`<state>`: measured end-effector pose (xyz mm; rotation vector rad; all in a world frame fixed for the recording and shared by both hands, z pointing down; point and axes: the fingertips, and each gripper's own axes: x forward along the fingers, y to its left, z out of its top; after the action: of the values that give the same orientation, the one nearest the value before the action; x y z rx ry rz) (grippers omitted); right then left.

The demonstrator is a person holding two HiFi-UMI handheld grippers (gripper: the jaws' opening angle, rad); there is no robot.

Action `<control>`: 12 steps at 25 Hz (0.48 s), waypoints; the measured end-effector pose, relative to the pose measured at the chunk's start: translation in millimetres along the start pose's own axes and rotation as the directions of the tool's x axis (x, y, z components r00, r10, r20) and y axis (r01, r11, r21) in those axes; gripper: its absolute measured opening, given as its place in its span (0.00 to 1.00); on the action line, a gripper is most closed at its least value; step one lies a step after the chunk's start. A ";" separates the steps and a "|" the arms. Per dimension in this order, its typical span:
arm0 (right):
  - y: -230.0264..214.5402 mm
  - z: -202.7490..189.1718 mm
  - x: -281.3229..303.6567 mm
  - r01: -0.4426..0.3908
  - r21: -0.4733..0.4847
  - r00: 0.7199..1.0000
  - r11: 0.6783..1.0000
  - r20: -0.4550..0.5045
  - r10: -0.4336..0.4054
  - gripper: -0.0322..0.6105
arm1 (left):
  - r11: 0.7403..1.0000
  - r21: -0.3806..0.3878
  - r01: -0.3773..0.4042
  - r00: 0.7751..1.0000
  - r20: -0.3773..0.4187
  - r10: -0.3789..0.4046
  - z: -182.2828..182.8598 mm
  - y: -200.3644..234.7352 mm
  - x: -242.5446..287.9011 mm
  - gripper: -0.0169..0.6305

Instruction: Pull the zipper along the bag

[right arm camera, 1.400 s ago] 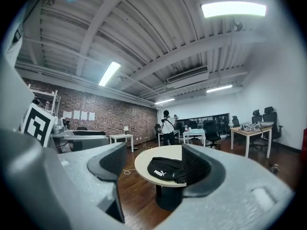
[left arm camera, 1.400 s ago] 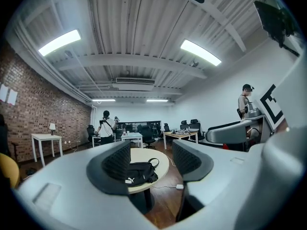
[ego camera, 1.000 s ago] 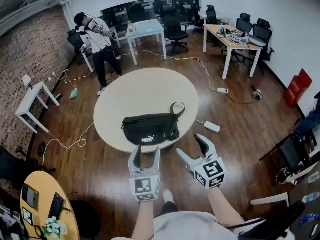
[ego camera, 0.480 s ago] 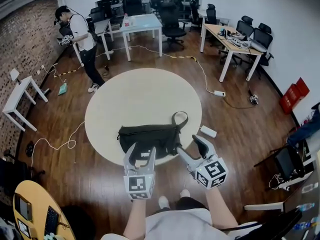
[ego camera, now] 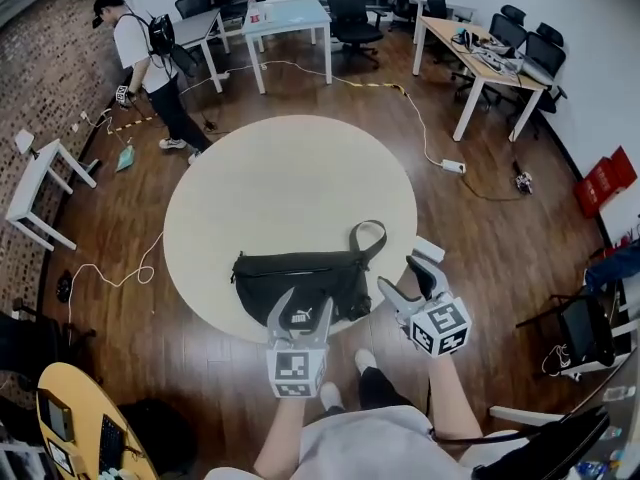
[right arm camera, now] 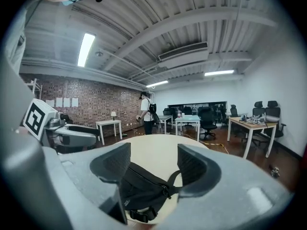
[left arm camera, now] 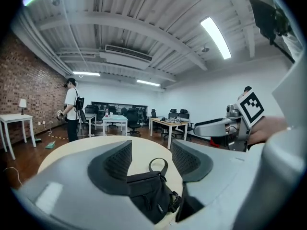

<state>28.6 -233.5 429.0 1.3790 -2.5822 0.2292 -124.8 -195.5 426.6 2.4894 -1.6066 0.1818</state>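
A black waist bag (ego camera: pixel 300 280) with a white logo lies near the front edge of the round beige table (ego camera: pixel 290 183), its strap loop (ego camera: pixel 368 238) at the right end. My left gripper (ego camera: pixel 301 311) is open and hovers at the bag's near edge, nothing between its pads. My right gripper (ego camera: pixel 412 283) is open just off the bag's right end; its jaws have just closed a little, with nothing in them. The left gripper (left arm camera: pixel 150 153) sees the bag (left arm camera: pixel 151 195) low ahead. Past the right gripper (right arm camera: pixel 153 159), the bag (right arm camera: pixel 143 186) lies ahead and below.
A person with a backpack (ego camera: pixel 148 53) walks at the back left by white tables (ego camera: pixel 285 18). Desks and office chairs (ego camera: pixel 490 53) stand at the back right. On the floor lie a power strip (ego camera: pixel 447 166), cables and a white box (ego camera: pixel 428 250). A yellow desk (ego camera: pixel 75 423) is at bottom left.
Both grippers have moved forward and down to the bag: the left now at its near edge, the right beside its right end. The person at the back has walked left.
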 end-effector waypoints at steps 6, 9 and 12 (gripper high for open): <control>-40.1 -64.7 52.1 -0.082 -0.051 0.982 0.995 -0.176 0.071 0.51 | 0.998 -0.044 0.035 0.989 -0.141 -0.041 -46.4 -20.8 52.1 0.44; -55.6 -93.2 80.7 -0.142 -0.084 0.960 0.986 -0.254 0.117 0.49 | 0.997 -0.059 0.044 0.975 -0.215 -0.055 -69.0 -29.2 78.2 0.44; -64.4 -122.8 108.6 -0.210 -0.097 0.930 0.973 -0.325 0.169 0.45 | 0.995 -0.084 0.050 0.960 -0.270 -0.072 -90.3 -36.9 98.2 0.44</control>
<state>36.5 -327.6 577.7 0.9586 -2.4110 0.2801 -51.6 -249.0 531.2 2.3319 -1.3969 0.4268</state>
